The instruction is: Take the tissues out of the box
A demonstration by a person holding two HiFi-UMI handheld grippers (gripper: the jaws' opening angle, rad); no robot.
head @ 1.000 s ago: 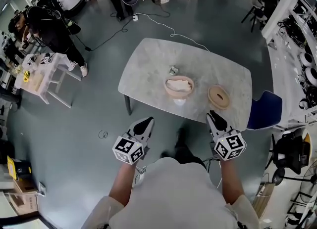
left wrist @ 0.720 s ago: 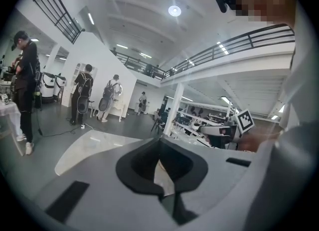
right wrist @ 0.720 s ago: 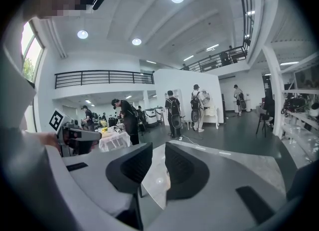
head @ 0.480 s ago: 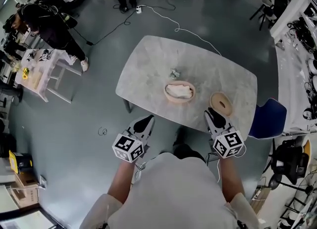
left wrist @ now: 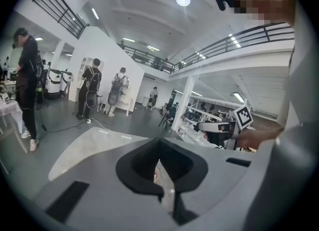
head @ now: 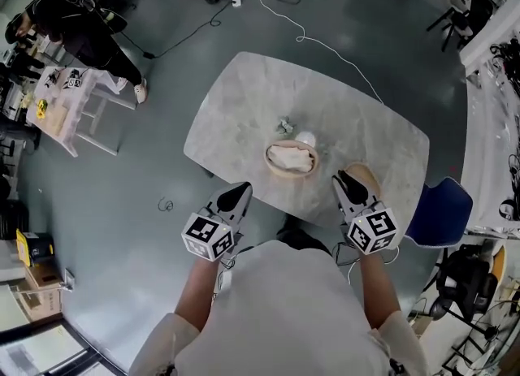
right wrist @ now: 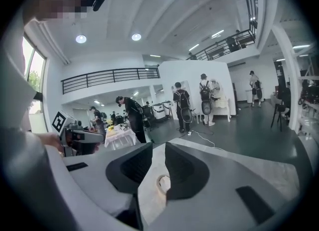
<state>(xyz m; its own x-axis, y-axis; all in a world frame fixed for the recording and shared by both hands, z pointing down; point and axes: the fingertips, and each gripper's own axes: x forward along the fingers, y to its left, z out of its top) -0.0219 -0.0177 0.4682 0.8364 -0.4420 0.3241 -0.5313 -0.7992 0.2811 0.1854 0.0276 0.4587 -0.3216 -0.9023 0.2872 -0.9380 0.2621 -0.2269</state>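
Note:
A round wooden box [head: 290, 159] with white tissues [head: 289, 156] in it stands on the marble table [head: 244, 106], near the front edge. Its wooden lid [head: 367, 176] lies to the right, partly under my right gripper [head: 344, 178]. That gripper's jaws stand apart with nothing between them; in the right gripper view [right wrist: 158, 150] a round wooden rim [right wrist: 160, 184] shows through the gap. My left gripper [head: 240, 191] hangs off the table's front edge, left of the box, its tips together and empty. It [left wrist: 159, 142] points over the table.
A small crumpled thing [head: 284, 126] and a small white object [head: 305, 138] lie just behind the box. A blue chair [head: 443, 204] stands at the table's right end. People and a white side table [head: 65, 106] are at the far left; a cable [head: 325, 45] runs across the floor.
Both grippers have come forward to the table's front edge. The right one now reaches over the lid. Neither gripper's jaws look different.

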